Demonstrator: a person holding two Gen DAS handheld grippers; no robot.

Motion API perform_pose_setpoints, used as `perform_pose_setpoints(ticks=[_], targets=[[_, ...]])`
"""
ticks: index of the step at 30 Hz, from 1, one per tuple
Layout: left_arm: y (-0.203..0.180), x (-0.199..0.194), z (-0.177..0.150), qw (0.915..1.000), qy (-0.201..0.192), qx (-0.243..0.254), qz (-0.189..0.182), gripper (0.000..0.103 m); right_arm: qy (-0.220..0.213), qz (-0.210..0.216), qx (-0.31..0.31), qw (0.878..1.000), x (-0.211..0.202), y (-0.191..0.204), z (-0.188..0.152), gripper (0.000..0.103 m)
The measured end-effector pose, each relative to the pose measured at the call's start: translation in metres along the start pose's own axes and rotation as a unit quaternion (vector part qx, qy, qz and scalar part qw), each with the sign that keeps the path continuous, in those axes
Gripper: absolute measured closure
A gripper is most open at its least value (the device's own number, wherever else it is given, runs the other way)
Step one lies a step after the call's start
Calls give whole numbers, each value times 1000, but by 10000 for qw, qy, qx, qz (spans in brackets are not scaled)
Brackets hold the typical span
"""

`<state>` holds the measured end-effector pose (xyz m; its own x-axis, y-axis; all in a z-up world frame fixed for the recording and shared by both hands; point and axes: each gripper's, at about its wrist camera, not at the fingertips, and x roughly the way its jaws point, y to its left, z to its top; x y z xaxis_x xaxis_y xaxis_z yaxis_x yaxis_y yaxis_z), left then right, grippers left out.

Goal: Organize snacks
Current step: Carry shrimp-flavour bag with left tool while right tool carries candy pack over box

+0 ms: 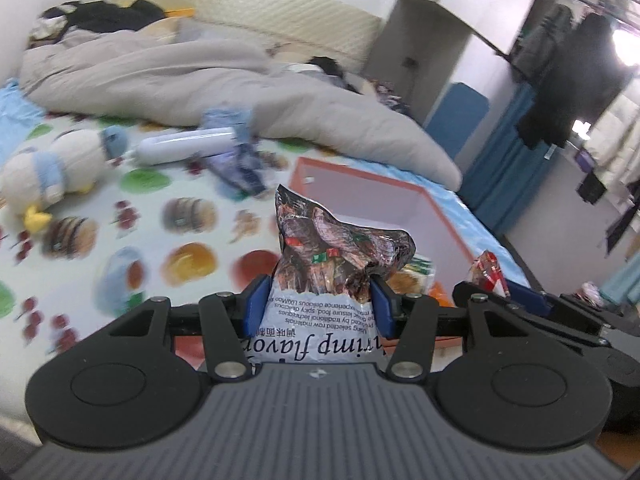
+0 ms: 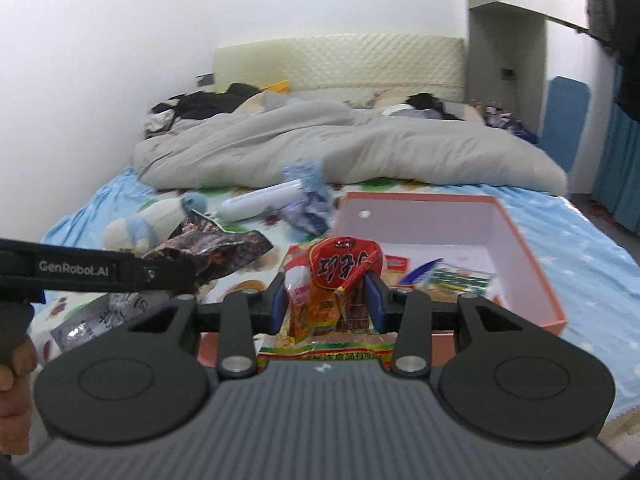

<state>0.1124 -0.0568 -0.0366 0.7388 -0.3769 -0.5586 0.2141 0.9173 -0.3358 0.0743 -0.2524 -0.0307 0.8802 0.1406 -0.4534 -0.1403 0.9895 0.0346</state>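
Bedroom w/ white walls, cream padded headboard (image 2: pixel 340 60) at the far end, a bed (image 1: pixel 132 240) covered in a sheet printed w/ food pics, blue at the edges. A rumpled grey duvet (image 2: pixel 340 148) lies across the far half, dark clothes heaped near the headboard. On the sheet: a white plush toy (image 1: pixel 52 172) w/ blue scarf, a white cylinder (image 1: pixel 184 146) lying flat beside it, and some blue wrappers (image 2: pixel 310 200), blurred, just past that.

An open pink box (image 2: pixel 520 248) w/ white inside sits on the near right part of the bed; a few snack packs (image 2: pixel 448 276) lie in its near corner, too blurry to name.

Left gripper (image 1: pixel 320 298): blue pads pressed on both sides of a dark brown & white snack bag (image 1: pixel 336 252), "shrimp flavor" print readable upside down near its base; bag stands up crumpled btwn the fingers, held above the sheet in front of the box's near left edge.

Right gripper (image 2: pixel 328 296): pads closed narrow on a red & yellow snack pack (image 2: pixel 340 280), its red top bulging above the fingers, its lower edge hanging twd the camera. It's held just in front of the box's near left corner. In the right wrist view the left gripper and its dark bag show at left, beside this one, w/ a hand (image 2: pixel 16 364) at the left edge
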Motion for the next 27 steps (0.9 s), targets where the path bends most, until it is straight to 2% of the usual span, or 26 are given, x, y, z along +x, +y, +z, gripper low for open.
perform_pose_setpoints(ticks=[6, 14, 27], targets=[[-29, 21, 10, 9992, 121, 295, -222, 44, 57, -155, 283, 9995, 4, -25, -3, 60], [-39, 70, 30, 9986, 312, 328, -287, 44, 137, -187, 389, 9990, 36, -53, 8, 60], [-47, 196, 66, 9951, 734, 473, -458, 44, 496, -273, 473, 9973, 125, -98, 16, 60]])
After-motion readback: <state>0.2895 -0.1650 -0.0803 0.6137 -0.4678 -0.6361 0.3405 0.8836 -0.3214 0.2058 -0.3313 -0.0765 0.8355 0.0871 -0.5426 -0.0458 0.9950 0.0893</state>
